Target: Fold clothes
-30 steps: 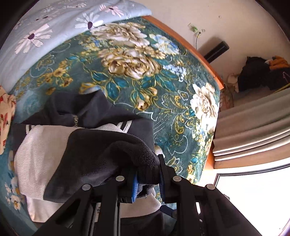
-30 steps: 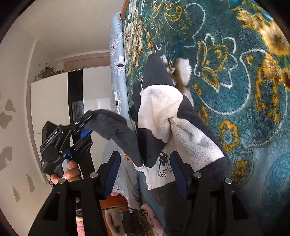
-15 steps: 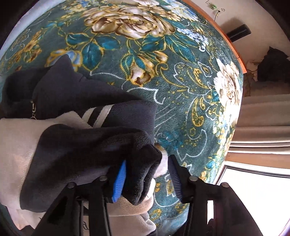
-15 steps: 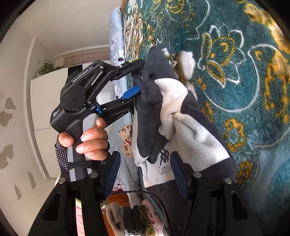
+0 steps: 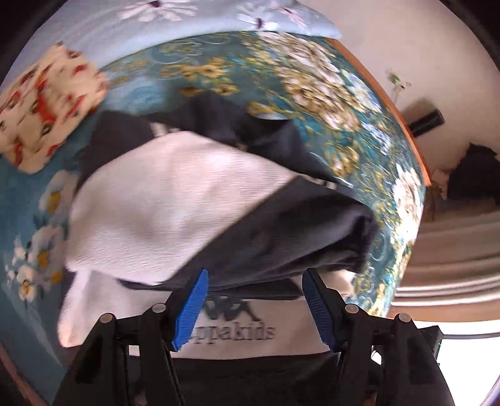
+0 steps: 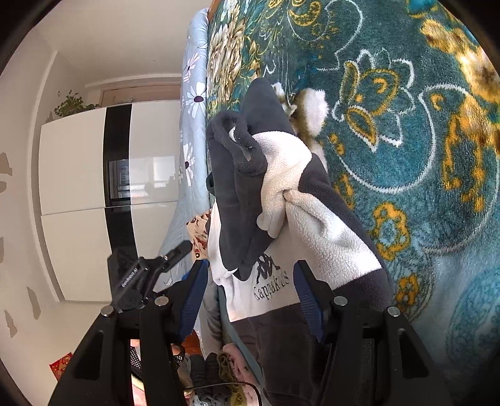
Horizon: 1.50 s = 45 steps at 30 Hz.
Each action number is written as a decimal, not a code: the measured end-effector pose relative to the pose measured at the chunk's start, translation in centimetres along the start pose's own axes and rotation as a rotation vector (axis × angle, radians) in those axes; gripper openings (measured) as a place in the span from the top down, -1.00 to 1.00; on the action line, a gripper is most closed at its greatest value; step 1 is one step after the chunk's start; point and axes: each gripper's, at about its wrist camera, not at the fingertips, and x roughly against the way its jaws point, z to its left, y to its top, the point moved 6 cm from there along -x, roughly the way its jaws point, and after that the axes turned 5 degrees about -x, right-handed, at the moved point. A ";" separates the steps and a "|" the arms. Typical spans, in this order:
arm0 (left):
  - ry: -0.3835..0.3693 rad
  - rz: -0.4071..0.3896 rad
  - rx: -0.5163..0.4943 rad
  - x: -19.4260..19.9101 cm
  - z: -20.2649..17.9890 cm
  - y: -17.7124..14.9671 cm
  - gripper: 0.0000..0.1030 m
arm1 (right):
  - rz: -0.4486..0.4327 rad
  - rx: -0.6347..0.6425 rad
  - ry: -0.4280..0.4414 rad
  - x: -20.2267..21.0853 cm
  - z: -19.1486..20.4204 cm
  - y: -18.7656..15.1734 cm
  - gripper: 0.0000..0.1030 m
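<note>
- The fleece jacket [image 5: 175, 212], dark grey and cream, lies on the teal floral blanket [image 5: 343, 125] covering the bed. Both sleeves are folded in across the chest, and a dark logo with "kids" lettering [image 5: 237, 324] shows just below them.
- Left gripper [image 5: 251, 306] has its blue pads spread wide with nothing between them; it sits just above the hem end of the jacket, pointing up along it. This view is pretty blurry.
- Right gripper [image 6: 250, 296] is spread apart too, empty, right at the jacket's [image 6: 300, 218] printed chest.
- In the right wrist view, the left gripper's black body [image 6: 143, 274] pokes in at lower left, beside the bed edge.
- A dark sleeve cuff [image 6: 237, 140] curls over on top of the cream panel.
- A red-and-cream patterned cloth [image 5: 43, 106] sits near the jacket's collar end, and a pale blue daisy-print pillow [image 5: 193, 15] lies beyond that.
</note>
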 end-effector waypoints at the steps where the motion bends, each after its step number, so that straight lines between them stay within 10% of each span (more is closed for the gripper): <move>1: 0.022 -0.011 0.038 0.4 2.1 -0.4 -0.29 | 0.001 0.003 -0.008 -0.1 0.0 -0.1 -0.13; 5: 0.114 -0.013 0.136 0.4 7.5 -1.3 -0.29 | -0.007 0.017 -0.039 -0.1 -0.1 -0.1 -0.13; 13: 0.042 -0.050 0.117 2.4 7.4 -5.7 -0.29 | -0.186 0.230 -0.129 1.6 4.4 3.1 -0.13; 25: -0.012 -0.022 0.309 2.7 11.6 -12.3 -0.29 | -0.061 0.334 -0.319 -5.2 5.5 7.4 -0.13; 28: -0.009 -0.022 0.317 2.7 11.7 -12.0 -0.29 | -0.055 0.342 -0.372 -6.1 4.7 7.5 0.22; 33: -0.023 -0.027 0.306 2.5 11.5 -11.7 -0.29 | -0.089 0.361 -0.362 -4.6 4.6 6.8 0.59; 45: -0.053 -0.075 0.287 4.8 12.6 -13.0 -0.29 | -0.088 0.208 -0.230 -0.4 2.9 3.3 0.52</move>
